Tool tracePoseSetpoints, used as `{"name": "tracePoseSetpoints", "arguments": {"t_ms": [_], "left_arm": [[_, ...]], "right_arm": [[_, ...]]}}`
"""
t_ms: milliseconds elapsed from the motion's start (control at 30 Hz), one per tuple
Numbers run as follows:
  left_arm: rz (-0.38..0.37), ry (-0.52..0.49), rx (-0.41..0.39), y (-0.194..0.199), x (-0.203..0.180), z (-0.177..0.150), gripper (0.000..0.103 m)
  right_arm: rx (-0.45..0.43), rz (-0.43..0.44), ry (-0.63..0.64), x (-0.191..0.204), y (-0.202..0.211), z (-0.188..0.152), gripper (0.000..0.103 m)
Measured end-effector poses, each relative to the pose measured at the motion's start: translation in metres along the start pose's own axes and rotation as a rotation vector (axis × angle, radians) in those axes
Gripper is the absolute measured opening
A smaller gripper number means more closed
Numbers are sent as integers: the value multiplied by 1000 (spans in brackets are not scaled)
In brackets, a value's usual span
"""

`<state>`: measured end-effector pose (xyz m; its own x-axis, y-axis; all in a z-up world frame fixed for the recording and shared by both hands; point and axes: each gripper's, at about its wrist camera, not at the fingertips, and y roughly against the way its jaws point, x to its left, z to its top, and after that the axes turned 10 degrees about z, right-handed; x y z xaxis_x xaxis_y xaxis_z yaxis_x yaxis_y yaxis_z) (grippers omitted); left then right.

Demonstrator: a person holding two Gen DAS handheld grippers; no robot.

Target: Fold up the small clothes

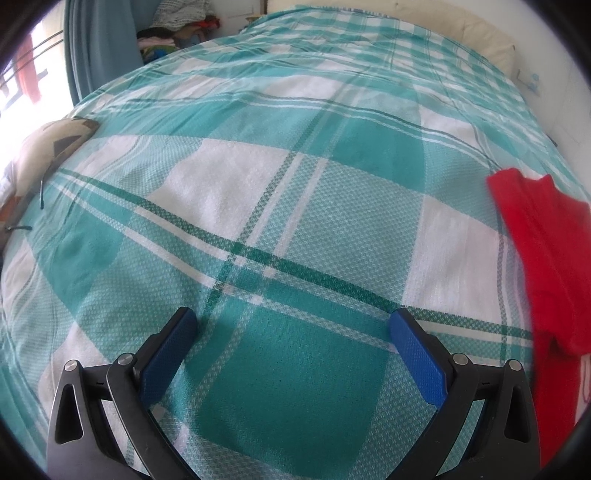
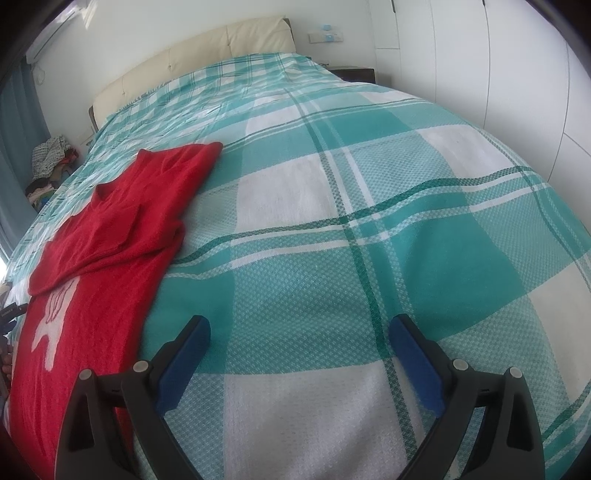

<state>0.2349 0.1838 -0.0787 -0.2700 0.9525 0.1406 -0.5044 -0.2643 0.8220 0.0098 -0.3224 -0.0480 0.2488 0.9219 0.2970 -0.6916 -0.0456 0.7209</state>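
Observation:
A small red sweater (image 2: 110,236) with a white figure on its front lies on the teal and white checked bedspread (image 2: 332,206). One sleeve is folded across its body. In the right wrist view it lies left of my right gripper (image 2: 299,325), which is open and empty above bare bedspread. In the left wrist view the sweater (image 1: 546,258) shows at the right edge. My left gripper (image 1: 291,319) is open and empty over the bedspread (image 1: 258,184), left of the sweater.
A patterned cushion (image 1: 48,147) lies at the bed's left edge. A cream headboard (image 2: 192,55) stands at the far end. A pile of clothes (image 1: 181,26) sits beyond the bed by the blue curtain (image 1: 99,48). White wardrobe doors (image 2: 517,74) are on the right.

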Motion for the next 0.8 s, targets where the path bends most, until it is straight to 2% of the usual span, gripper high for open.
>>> {"name": "tracePoseSetpoints", "arguments": {"t_ms": [100,233,333,433,500,600,800], "left_arm": [[-1,-9,-21,10,0,-1,103],[-78,-55,-70,38,-7,-3,103],[-174,-97,-99,61,-15,-6,103],[-296,-127,-94,75,-28,-13,103],[-351,-158,-89,79,-40,-18,103],[-371,-210,-108,81,-54,-23,103],[-458,-225,-84,71,-68,-24,102]], "right_arm": [[-3,5,-4,-1,1,-1,97],[0,-1,4,0,0,-1,98],[3,-6,10,0,0,-1,99],[6,-9,14,1,-1,-2,99],[6,-9,14,1,0,-2,99],[5,-7,13,1,0,-2,99],[5,-6,13,1,0,-2,99]]}}
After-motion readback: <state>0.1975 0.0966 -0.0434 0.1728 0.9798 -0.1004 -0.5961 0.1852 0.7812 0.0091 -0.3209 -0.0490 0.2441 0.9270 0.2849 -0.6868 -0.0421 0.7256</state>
